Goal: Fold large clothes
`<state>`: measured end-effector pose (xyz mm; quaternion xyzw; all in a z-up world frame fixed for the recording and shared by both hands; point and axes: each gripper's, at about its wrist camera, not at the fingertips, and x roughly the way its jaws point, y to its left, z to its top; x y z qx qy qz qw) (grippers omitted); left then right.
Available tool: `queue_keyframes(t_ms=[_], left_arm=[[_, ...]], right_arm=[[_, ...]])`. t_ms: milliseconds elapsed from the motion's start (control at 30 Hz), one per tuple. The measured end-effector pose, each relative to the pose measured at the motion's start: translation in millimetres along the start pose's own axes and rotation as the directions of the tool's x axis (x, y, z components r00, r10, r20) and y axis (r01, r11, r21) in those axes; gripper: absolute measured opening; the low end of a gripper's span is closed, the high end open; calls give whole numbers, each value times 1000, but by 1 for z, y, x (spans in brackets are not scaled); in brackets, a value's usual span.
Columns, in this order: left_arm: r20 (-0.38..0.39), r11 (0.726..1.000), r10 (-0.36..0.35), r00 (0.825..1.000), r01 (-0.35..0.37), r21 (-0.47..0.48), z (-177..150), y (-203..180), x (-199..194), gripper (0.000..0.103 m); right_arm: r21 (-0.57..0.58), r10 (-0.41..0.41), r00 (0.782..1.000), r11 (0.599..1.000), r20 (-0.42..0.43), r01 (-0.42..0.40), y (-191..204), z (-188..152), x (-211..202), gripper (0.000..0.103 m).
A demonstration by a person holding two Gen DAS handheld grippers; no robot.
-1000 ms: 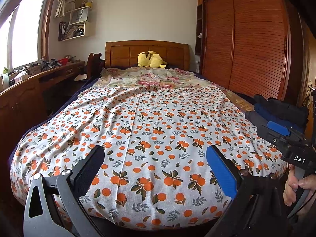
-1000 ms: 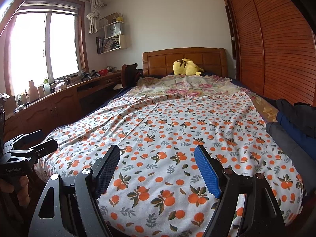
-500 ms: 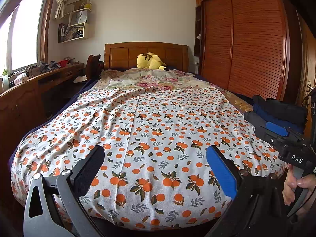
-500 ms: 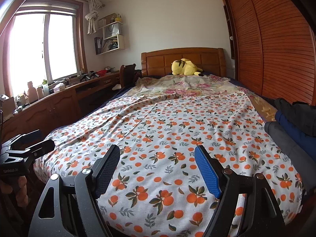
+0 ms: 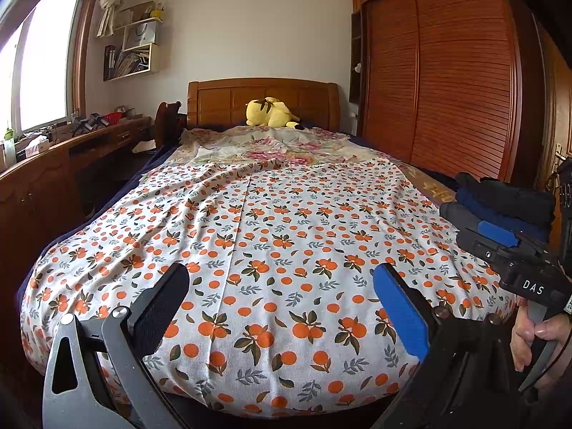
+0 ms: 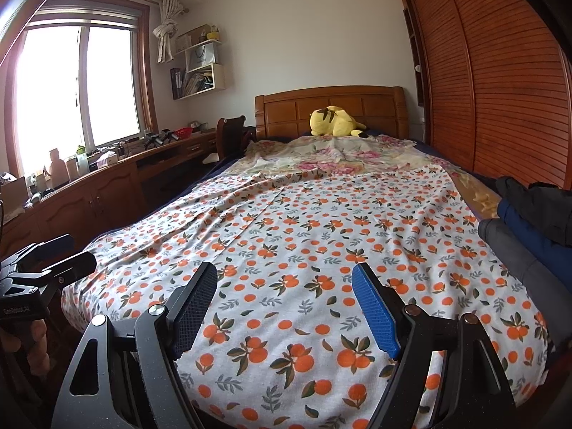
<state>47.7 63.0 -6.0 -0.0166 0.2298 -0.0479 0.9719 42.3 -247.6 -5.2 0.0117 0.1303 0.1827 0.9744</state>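
Observation:
A large white cloth printed with oranges lies spread flat over the bed, its near edge draped over the foot. My left gripper hovers above that near edge, open, with nothing between its fingers. My right gripper hovers beside it over the same edge, also open and empty. The right gripper's body shows at the right in the left wrist view, held by a hand. The left gripper's body shows at the far left in the right wrist view.
A pile of dark folded clothes sits on the bed's right side. A floral sheet and a yellow plush toy lie near the wooden headboard. A desk runs along the left, a slatted wardrobe along the right.

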Motion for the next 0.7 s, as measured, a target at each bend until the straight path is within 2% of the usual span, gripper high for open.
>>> queue_keyframes(t_ms=[700], left_arm=[[-4, 1000, -8, 1000, 8, 8, 3, -3, -2, 103]], right_arm=[[10, -1, 1000, 1000, 0, 1, 2, 0, 0, 79]])
